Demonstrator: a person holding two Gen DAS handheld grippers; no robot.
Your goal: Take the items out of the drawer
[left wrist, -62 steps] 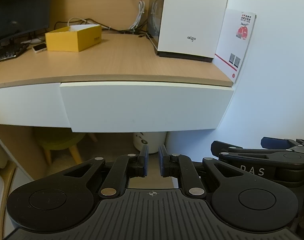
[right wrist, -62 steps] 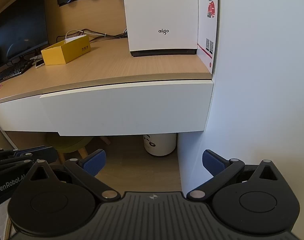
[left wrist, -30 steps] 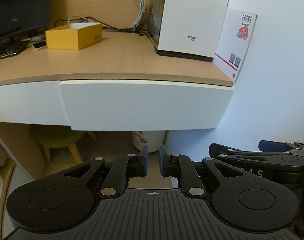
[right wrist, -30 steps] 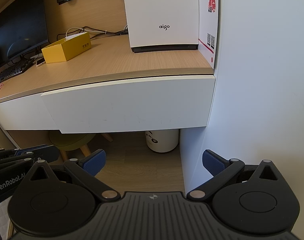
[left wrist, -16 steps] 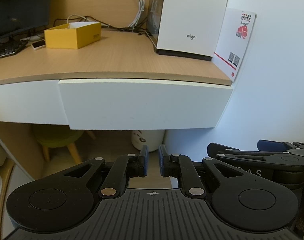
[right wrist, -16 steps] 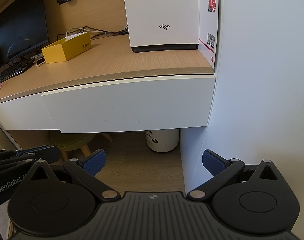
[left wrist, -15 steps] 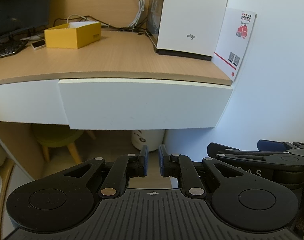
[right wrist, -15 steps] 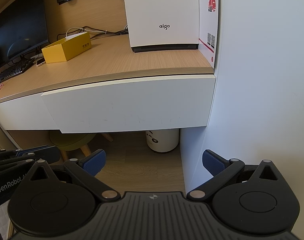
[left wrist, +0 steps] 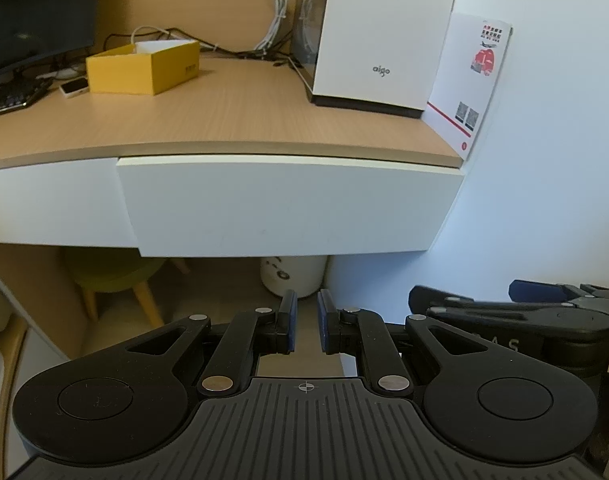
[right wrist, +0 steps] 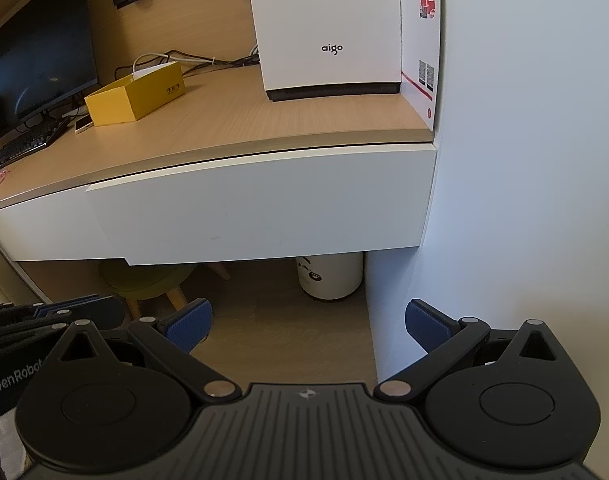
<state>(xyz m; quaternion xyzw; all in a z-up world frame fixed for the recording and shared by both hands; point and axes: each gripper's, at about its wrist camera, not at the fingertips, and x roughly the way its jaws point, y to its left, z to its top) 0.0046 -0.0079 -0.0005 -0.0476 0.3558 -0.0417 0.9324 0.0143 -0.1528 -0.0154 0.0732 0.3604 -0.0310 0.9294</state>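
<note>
I see a smooth white drawer (left wrist: 288,208) with a flat, plain front, tucked under a light wooden desk top (left wrist: 232,116) with fine grain lines. The drawer looks shut, and I see no handle on it. It sits above and ahead of my fingers, well apart from them, and nothing touches it. My left gripper (left wrist: 305,326) is black hard plastic with round parts and a ribbed base, and its 2 blue pads (left wrist: 291,322) stand close together with only a thin gap and nothing between them. My right gripper (right wrist: 308,326) looks the same, but its 2 bumpy blue pads (right wrist: 190,322) are spread wide apart and hold nothing. On the desk, far past the fingers, stands a tall white box (left wrist: 384,32) with smooth flat sides and a dark bottom edge. To its left is a yellow cardboard box (left wrist: 144,66), open on top. A white card (left wrist: 470,84) with red print leans on the wall to the right. Under the desk, just past the fingertips, I see a round white bin (right wrist: 330,276) and a green stool (right wrist: 148,280) with wooden legs.
</note>
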